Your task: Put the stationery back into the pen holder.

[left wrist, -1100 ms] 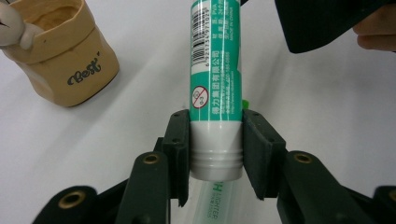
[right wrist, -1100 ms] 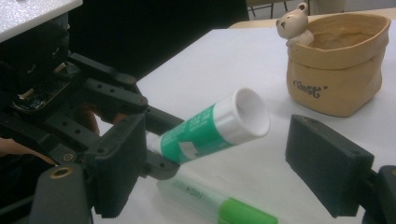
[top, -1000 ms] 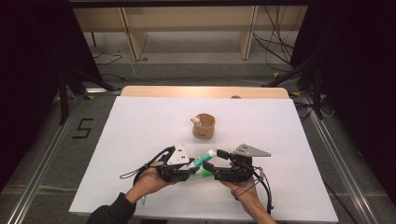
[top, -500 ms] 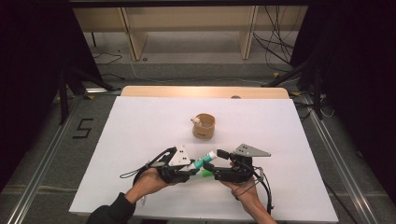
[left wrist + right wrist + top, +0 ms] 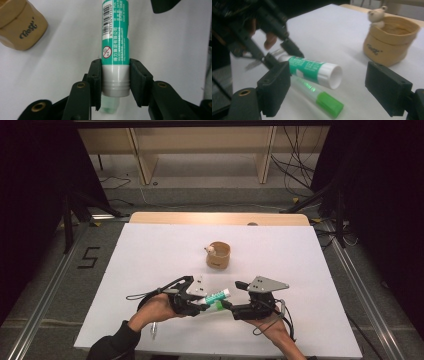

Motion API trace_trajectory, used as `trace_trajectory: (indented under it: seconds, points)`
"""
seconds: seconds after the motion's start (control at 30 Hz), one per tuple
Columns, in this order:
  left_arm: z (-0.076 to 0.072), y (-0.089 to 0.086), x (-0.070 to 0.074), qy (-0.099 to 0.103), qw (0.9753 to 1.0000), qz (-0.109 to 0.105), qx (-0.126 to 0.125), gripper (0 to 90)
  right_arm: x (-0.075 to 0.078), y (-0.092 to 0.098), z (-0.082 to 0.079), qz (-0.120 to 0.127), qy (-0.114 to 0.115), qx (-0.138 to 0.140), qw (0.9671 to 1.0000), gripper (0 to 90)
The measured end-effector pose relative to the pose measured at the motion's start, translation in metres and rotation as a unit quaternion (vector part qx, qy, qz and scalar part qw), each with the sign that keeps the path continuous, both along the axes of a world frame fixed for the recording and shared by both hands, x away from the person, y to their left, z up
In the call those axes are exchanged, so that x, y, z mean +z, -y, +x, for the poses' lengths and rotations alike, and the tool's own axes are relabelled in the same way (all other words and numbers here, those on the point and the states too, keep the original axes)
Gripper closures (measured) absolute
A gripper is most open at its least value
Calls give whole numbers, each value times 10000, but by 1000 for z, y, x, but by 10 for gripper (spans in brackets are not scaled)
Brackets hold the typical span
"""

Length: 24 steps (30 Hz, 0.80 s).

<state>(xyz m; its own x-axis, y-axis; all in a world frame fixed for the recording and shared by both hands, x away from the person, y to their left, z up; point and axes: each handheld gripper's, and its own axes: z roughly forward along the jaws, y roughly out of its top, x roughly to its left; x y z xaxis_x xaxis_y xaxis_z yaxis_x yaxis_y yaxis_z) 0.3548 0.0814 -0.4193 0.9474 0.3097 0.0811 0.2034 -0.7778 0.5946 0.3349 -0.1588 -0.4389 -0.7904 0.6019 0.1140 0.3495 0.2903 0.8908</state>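
Left gripper (image 5: pixel 200 301) gripped the green and white plastic glue stick tube (image 5: pixel 115 47) by its grey-white lower end, with both black jaws pressed flat against the sides. In the high view the tube (image 5: pixel 218 296) was lifted a little above the white table (image 5: pixel 150 250) and lay almost level, its far end pointing toward the other tool. That far end was open and hollow in the right gripper view (image 5: pixel 335 74), so the cap was already off. Just under the tube, on the table, lay a translucent piece with a bright green end (image 5: pixel 329 104); I judged it to be the removed cap or the inner part, but the picture was too blurred to decide.

Further right, the right gripper (image 5: pixel 233 307) stood with its jaws wide apart and held nothing; the open end of the tube was between them but touched neither. Behind both tools, well apart, stood the tan soft pot with a small bear figure on its rim (image 5: pixel 218 255).

As I judged it, the opening step was done. What remained was probably to take the loose green piece with the free tool, and then to close the stick or place the parts somewhere, perhaps in the pot.
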Motion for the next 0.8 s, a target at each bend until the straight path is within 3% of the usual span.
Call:
trace_trajectory:
  seconds: [0.03,0.07,0.17,0.27,0.4,0.43,0.47,0.57,0.6,0.63,0.67,0.73,0.8]
  points:
    - [0,0,0,0,10000,0,0,649,0,0,0,0,0,0,10000,213]
    - [0,1,3,-126,9998,129,-53,649,2,-2,-2,-230,78,234,9994,214]
    - [1,2,6,-316,9991,279,-90,649,4,-10,-9,-837,468,435,9944,211]
    - [3,2,7,-451,9979,440,-131,649,3,-16,-15,-1088,655,609,9900,211]
    - [7,4,6,-695,9953,655,-186,649,2,-24,-22,-1547,990,733,9802,210]
    - [7,4,6,-695,9953,655,-186,649,2,-24,-22,-1547,990,733,9802,210]
    - [9,7,7,-783,9941,719,-199,649,2,-28,-26,-1717,1141,787,9753,210]
    - [11,11,7,-873,9928,786,-225,649,0,-34,-31,-2041,1437,821,9648,218]
    - [11,11,7,-873,9928,786,-225,649,0,-34,-31,-2041,1437,821,9648,218]
    - [12,12,8,-890,9925,809,-240,649,-1,-35,-32,-2169,1557,827,9601,222]
    - [13,16,9,-958,9914,861,-240,649,-3,-39,-36,-2438,1835,836,9486,230]
    - [14,19,10,-1000,9902,929,-290,649,-6,-44,-41,-2678,2093,872,9364,244]
    - [14,21,10,-1034,9900,917,-277,649,-9,-48,-45,-2966,2405,838,9204,261]
